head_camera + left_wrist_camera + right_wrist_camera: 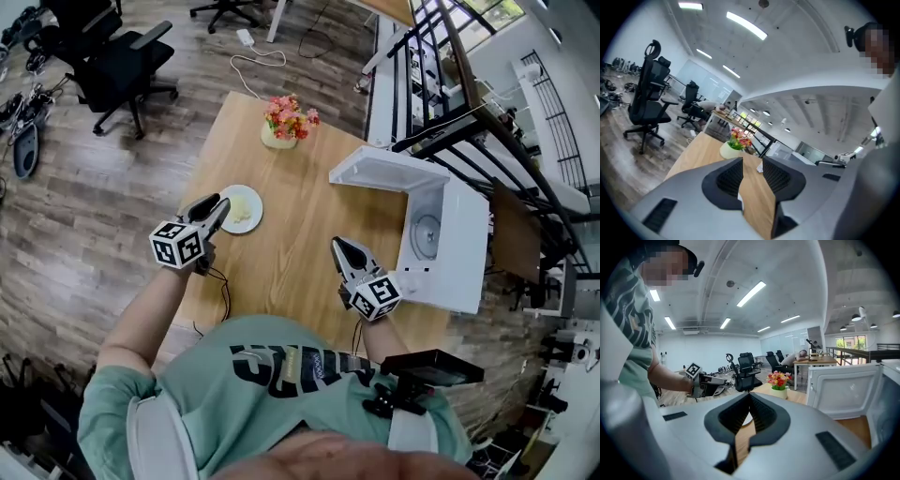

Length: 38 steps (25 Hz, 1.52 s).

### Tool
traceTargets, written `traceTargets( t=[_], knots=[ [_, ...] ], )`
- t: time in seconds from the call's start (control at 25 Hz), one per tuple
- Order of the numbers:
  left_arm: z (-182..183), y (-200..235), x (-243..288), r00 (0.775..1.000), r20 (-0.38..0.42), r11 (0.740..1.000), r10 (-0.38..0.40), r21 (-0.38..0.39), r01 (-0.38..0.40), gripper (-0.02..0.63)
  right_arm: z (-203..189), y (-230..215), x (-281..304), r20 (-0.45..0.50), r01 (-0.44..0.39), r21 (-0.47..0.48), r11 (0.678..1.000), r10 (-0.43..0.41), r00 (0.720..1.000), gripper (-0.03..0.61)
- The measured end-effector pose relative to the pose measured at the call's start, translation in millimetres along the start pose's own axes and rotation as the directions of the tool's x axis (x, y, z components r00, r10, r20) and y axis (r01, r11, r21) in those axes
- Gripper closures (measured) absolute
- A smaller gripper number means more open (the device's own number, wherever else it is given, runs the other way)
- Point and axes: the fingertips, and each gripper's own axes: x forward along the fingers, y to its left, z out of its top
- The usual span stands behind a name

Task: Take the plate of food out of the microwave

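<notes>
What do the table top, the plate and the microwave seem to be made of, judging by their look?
Table top: wood or wood-look laminate, matt; it is light brown with faint grain lines.
Plate: probably ceramic or melamine; the rim is smooth and white, and the look does not show which.
Microwave: painted metal or plastic casing, white with a slight sheen; the panels are flat and even.

**Wearer and hand-held rig.** The person wore a mint-green short-sleeved T-shirt [281,370] with dark block lettering across the chest. The left claw [218,204] and right claw [338,247] were pale grey moulded plastic shells tapering to points. Each was lined with black ribbed pads [727,177] and had a dark rectangular slot in each shell. Each carried a white cube printed with black square markers [177,247]. A thin black cable [225,298] hung below the left one. A black flat device on a clamp [427,370] lay against the shirt's right side.
</notes>
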Motion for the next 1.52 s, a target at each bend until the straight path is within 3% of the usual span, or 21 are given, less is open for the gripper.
traceTargets(
  t=[0.2,0.36,0.48,0.88,1.2,1.36,1.52],
  knots=[
    [27,-56,-13,0.980,0.020,0.976,-0.199,0.096,0.196,0.508,29,5,-26,0.058,0.059,0.010,0.998,-0.059,0.997,0.572],
    [36,-93,-29,0.962,0.030,0.949,-0.272,0.174,0.263,0.592,41,7,-52,0.101,0.085,0.042,0.995,-0.089,0.991,0.572],
    [30,-122,-37,0.953,0.031,0.939,-0.301,0.180,0.291,0.609,48,5,-75,0.134,0.095,0.056,0.994,-0.102,0.986,0.572],
    [-17,-254,-33,0.944,0.024,0.924,-0.328,0.216,0.316,0.609,48,-12,-196,0.179,0.073,-0.004,0.997,-0.071,0.981,0.572],
    [-60,-352,-34,0.943,0.021,0.923,-0.333,0.213,0.321,0.609,6,-26,-296,0.189,0.084,0.010,0.996,-0.085,0.978,0.572],
    [-78,-383,-36,0.943,-0.007,0.919,-0.332,0.224,0.325,0.609,-15,-34,-327,0.200,0.082,0.050,0.995,-0.091,0.976,0.572],
    [-80,-387,-42,0.947,-0.025,0.916,-0.319,0.248,0.315,0.609,-17,-36,-334,0.234,0.082,0.070,0.994,-0.096,0.967,0.572]
  ],
)
